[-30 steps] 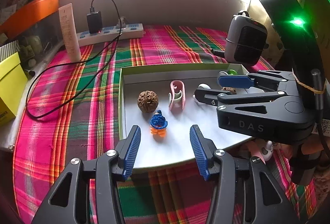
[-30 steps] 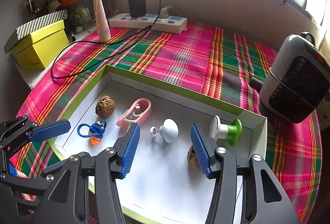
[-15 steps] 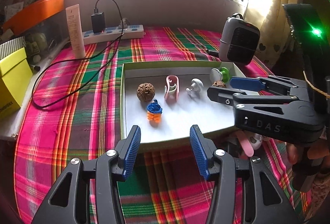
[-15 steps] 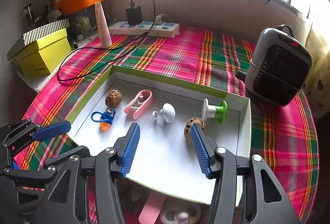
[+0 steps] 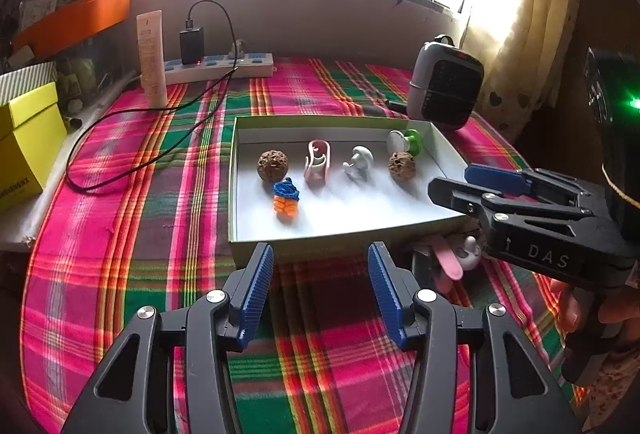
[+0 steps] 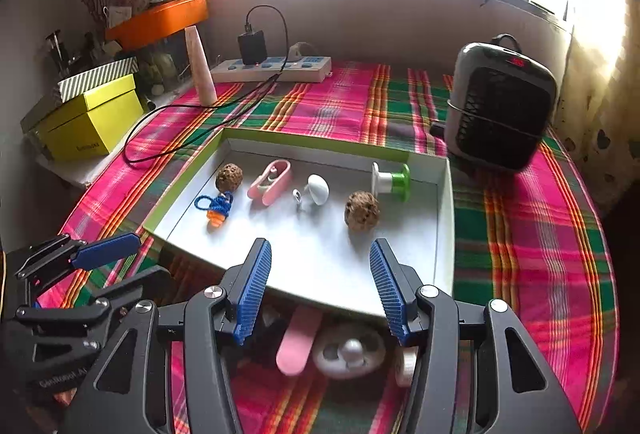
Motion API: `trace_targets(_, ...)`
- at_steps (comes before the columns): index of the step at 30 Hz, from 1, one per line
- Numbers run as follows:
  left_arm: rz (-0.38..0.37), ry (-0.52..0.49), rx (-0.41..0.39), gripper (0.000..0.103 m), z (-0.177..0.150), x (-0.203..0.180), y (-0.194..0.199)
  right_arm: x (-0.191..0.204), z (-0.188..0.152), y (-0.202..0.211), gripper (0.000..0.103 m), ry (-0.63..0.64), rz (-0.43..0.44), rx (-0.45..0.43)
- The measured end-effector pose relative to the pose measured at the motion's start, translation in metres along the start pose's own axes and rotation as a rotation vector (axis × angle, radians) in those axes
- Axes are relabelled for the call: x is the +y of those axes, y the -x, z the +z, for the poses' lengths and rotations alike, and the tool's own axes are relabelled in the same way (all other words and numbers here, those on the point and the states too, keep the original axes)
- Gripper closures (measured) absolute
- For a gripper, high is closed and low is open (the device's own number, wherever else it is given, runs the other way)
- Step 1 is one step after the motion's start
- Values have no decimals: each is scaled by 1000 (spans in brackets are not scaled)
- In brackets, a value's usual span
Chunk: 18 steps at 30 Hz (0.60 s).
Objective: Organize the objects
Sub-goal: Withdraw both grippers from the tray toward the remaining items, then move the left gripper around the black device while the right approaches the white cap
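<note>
**Spotter:** Where's the next piece?

**Me:** The pink piece [image 6: 298,344] and white round piece [image 6: 348,352] lie on the plaid surface [image 6: 532,274], just outside the tray's [image 6: 445,234] near edge. The pink one's long axis points toward the tray. My right tool [image 6: 320,288] hangs directly over them, gaping and holding nothing, so it's nearer. The left tool [image 5: 320,294], also spread and bare, sits off toward the tray's near-left corner.

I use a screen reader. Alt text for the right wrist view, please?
Open right gripper hovers empty over the near edge of a shallow white tray holding two walnuts, a pink clip and small trinkets, on a plaid cloth.
</note>
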State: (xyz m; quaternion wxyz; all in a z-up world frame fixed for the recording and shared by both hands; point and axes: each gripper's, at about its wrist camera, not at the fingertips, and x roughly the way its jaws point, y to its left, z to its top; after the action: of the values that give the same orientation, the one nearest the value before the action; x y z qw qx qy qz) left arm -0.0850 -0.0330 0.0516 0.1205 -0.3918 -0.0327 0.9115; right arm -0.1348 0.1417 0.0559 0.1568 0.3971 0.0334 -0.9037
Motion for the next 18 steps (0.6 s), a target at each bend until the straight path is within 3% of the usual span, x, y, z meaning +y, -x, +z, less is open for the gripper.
trace_targets(18,-134,-25,68,54,-24,-31,-8,-18,-55,30,51,-33,-78,-22)
